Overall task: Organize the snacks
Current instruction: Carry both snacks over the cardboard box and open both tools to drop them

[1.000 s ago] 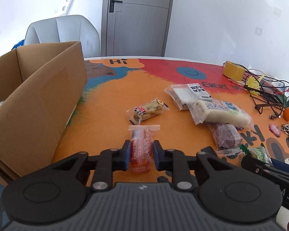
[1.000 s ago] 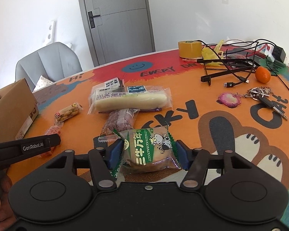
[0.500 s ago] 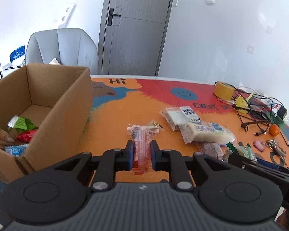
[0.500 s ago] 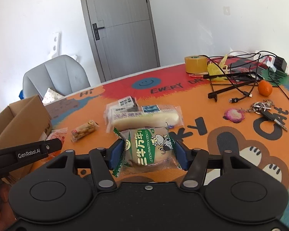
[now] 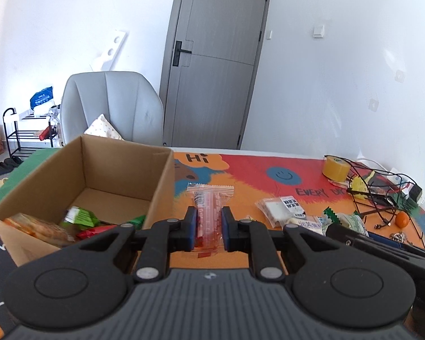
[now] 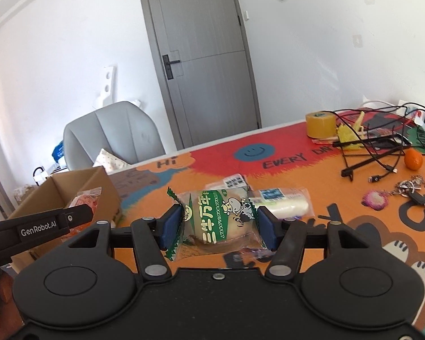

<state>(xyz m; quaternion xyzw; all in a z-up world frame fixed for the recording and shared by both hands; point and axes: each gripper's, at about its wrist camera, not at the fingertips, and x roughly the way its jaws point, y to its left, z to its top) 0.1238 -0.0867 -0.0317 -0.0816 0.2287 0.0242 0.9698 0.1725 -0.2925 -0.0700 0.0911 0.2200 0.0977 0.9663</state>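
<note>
My left gripper (image 5: 208,231) is shut on a clear packet of red snack sticks (image 5: 208,209) and holds it in the air, just right of the open cardboard box (image 5: 160,181). The box holds several snack packs (image 5: 79,221). My right gripper (image 6: 218,226) is shut on a green-and-white cake packet (image 6: 219,221), held above the table. The left gripper (image 6: 42,225) with its red packet (image 6: 86,201) shows at the left of the right wrist view, beside the box (image 6: 99,181). A long white roll packet (image 6: 283,202) and a small white packet (image 6: 233,181) lie on the mat.
A yellow tape roll (image 6: 320,124), black cables (image 6: 374,153), an orange fruit (image 6: 413,158) and keys (image 6: 410,189) lie at the right of the colourful table mat (image 6: 354,243). A grey chair (image 5: 113,104) stands behind the box, and a grey door (image 5: 215,62) is behind the table.
Both grippers have risen from the table with their packets. The left one has moved toward the box, whose inside now shows.
</note>
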